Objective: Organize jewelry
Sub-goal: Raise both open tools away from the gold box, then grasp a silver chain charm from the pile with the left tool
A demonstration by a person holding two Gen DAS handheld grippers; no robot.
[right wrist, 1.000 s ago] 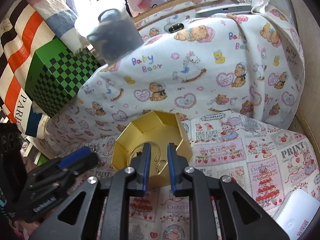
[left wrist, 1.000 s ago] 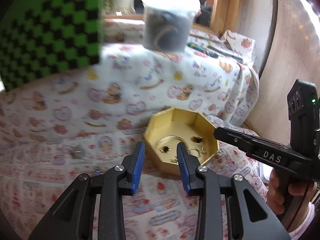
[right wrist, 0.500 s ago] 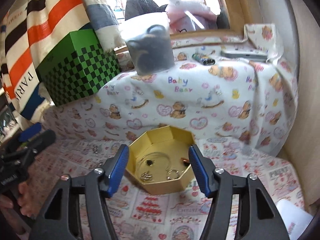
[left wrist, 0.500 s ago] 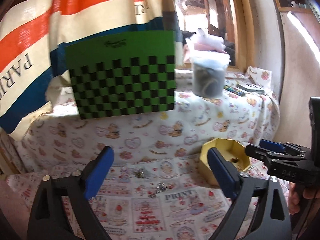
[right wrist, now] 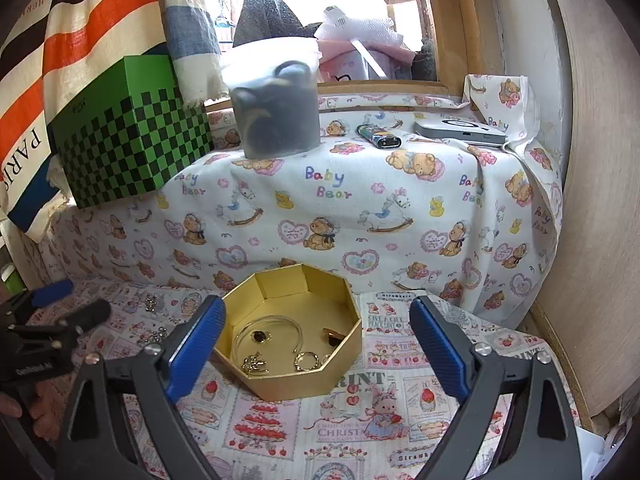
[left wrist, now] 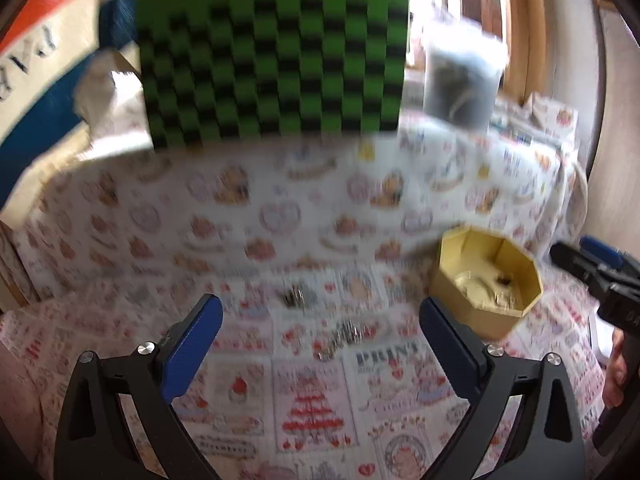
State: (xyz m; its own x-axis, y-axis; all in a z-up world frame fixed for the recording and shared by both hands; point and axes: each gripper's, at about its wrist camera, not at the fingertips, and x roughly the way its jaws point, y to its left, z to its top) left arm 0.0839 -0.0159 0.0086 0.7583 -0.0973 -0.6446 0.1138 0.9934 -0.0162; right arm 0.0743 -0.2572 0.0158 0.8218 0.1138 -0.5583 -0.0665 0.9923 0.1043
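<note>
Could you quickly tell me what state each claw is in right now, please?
Left claw: open, holding nothing, over loose jewelry pieces on the cloth.
Right claw: open, holding nothing, framing the gold octagonal box.

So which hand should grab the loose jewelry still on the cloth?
Left, probably. The left gripper is open and empty with the loose pieces lying between its fingers; the right gripper frames the gold box.

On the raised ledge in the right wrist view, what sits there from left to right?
Green checkered box → lidded grey tub → lighter → flat grey device.
</note>
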